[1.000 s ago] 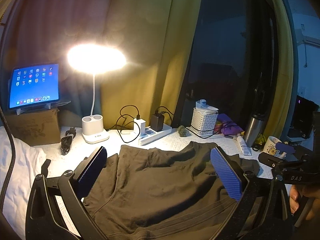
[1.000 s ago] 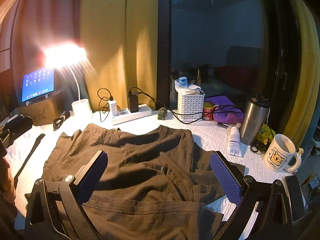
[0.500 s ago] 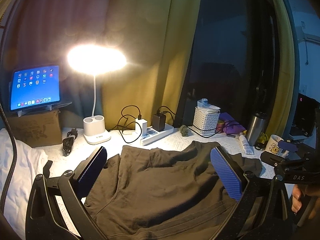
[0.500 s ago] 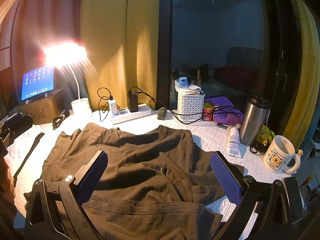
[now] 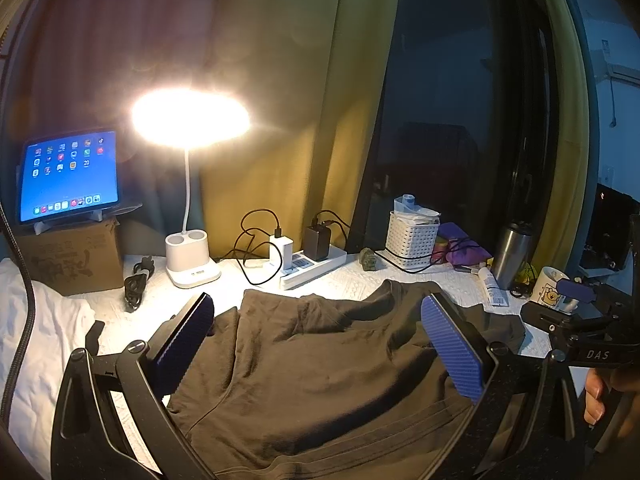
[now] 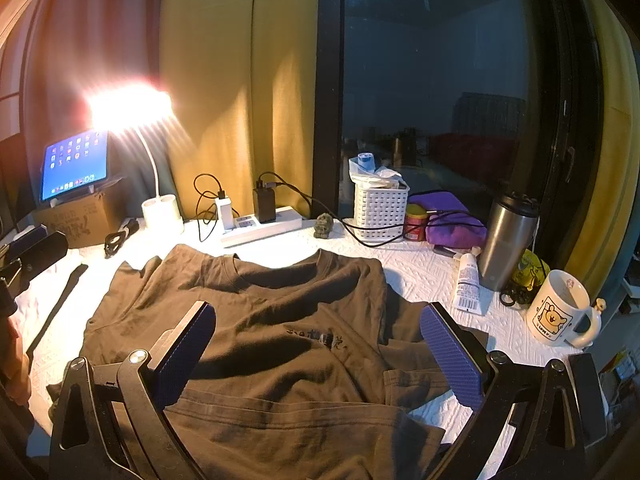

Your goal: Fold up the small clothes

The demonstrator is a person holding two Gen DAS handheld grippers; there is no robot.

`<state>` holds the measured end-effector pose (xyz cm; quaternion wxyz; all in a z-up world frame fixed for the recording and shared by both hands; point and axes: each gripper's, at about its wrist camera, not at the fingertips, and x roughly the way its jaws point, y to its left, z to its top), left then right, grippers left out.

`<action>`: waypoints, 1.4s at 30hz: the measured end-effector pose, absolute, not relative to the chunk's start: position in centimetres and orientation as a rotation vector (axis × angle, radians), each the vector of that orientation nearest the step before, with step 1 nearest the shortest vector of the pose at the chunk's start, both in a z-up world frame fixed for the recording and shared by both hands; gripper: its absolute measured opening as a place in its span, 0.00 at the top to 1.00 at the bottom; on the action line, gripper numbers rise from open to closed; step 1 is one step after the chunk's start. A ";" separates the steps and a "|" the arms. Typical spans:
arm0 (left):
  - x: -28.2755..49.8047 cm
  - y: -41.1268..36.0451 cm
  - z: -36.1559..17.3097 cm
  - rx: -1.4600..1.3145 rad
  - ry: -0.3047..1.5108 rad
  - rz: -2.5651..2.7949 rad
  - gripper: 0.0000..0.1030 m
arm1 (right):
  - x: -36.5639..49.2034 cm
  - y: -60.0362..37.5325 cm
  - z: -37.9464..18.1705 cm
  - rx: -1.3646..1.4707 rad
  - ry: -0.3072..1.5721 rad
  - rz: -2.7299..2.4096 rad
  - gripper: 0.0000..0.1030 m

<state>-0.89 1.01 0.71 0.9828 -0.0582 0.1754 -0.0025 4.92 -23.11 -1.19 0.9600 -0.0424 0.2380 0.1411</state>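
The near hem of the brown t-shirt is cut off by the lower picture edge in both views. The small dark print on its chest cannot be read. The lamp head is lost in glare. Only fingertips of a hand are seen at the right edge of the left wrist view.

A dark brown matt cotton-like T-shirt is seen, soft and creased, on a white embossed, quilted-looking bench cover. Brushed metal shows on the steel tumbler; a glossy glaze shows on the white ceramic mug.
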 end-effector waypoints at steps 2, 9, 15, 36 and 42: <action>-0.9 1.0 0.7 -0.117 0.353 -0.005 0.01 | 4.9 -23.1 -1.2 -0.087 0.482 0.285 0.00; -0.9 1.1 0.7 -0.116 0.353 -0.007 0.01 | 5.0 -23.2 -1.2 -0.089 0.482 0.285 0.00; -0.8 1.1 0.8 -0.115 0.355 -0.009 0.01 | 4.9 -23.2 -1.1 -0.088 0.483 0.285 0.00; 0.9 0.4 0.2 -0.101 0.387 -0.011 0.01 | 6.8 -24.7 -2.3 -0.080 0.516 0.251 0.00; 3.2 0.1 -0.8 -0.095 0.437 -0.004 0.01 | 9.8 -29.0 -3.8 -0.034 0.577 0.147 0.01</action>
